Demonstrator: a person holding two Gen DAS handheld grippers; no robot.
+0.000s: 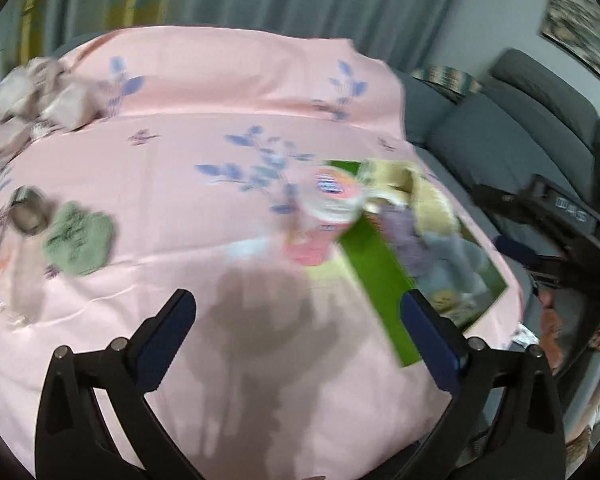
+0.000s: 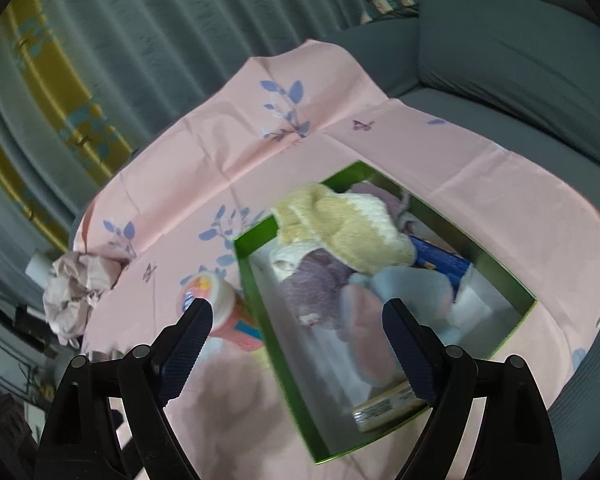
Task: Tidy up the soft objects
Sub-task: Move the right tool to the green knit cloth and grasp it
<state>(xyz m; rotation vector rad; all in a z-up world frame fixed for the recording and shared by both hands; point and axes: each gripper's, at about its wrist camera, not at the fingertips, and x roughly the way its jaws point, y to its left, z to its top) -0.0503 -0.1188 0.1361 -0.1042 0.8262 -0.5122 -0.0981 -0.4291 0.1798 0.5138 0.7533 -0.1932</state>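
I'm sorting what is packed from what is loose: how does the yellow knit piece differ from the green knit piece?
The yellow knit piece lies in the green box, on top of other soft items; the green knit piece lies alone on the pink cloth, outside the box. The yellow one has a white edge; the green one looks plain, though blurred. Both are knitted, and no gripper holds either.

Black tongs [image 1: 300,320] with dark blue ridged pads [image 2: 188,344] and silver pivot screws [image 1: 119,344].
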